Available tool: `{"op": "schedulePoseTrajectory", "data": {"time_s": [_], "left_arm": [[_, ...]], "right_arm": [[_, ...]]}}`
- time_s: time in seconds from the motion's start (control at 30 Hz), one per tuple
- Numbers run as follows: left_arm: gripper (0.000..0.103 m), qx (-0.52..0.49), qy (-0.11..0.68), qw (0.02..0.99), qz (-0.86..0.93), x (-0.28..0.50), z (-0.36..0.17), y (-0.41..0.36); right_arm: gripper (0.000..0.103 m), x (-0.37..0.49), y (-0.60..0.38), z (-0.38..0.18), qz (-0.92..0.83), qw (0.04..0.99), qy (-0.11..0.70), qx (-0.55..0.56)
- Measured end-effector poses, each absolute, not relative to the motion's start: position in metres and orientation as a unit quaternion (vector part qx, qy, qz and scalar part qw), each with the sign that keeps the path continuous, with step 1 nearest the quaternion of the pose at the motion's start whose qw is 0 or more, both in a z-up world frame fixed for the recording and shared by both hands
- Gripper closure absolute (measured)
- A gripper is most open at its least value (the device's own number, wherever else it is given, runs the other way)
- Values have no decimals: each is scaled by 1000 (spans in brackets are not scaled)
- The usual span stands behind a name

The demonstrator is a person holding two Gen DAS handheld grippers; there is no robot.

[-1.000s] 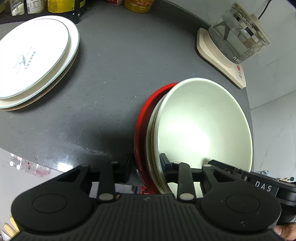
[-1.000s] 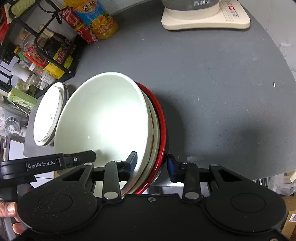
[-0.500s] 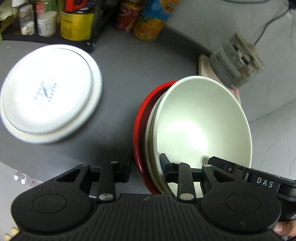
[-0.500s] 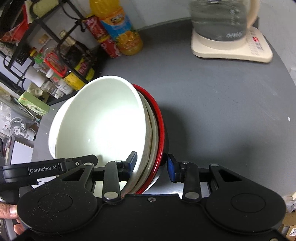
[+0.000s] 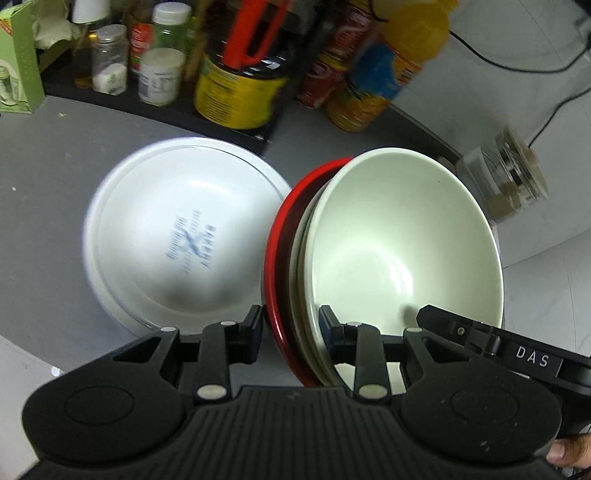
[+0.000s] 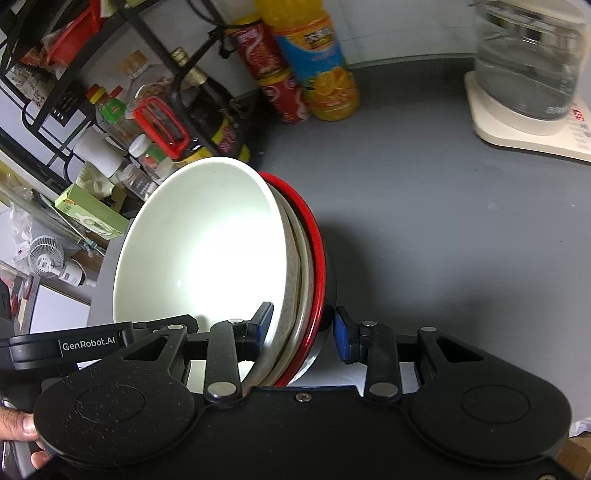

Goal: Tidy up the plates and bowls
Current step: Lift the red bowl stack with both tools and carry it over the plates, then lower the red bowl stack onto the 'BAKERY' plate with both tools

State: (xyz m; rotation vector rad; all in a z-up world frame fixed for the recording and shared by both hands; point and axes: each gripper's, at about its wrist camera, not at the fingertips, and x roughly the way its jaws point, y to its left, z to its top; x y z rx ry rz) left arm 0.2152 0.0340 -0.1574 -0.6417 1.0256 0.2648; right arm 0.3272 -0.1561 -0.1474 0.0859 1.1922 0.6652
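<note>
Dark grey round countertop (image 6: 461, 229) with a matte finish, backed by a plain white wall (image 6: 399, 29) and pale marble-looking tiles (image 5: 554, 266) off to the side. A black wire rack (image 6: 48, 110) crammed with jars and sauce bottles sits along the back edge, next to an orange juice bottle (image 6: 321, 70) and a couple of red cans (image 6: 273, 74). There's a glass kettle on a cream base (image 6: 528, 122) at the far end, and a little white fan (image 6: 48, 260) down on the floor past the counter.

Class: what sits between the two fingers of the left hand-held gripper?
In the left wrist view, the rims of the nested bowl stack, red outermost, sit between the left hand-held gripper fingers.
</note>
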Motion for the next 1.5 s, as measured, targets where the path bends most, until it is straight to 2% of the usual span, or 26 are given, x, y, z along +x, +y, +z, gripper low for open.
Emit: {"op": "schedulePoseTrajectory", "data": {"time_s": [0.7, 1.5], "left_arm": [[73, -300, 496, 809, 98, 214, -177, 154], [70, -276, 520, 806, 67, 225, -191, 174]], "right_arm": [[69, 312, -49, -167, 275, 775, 566, 53], [66, 309, -33, -182, 247, 765, 591, 67]]}}
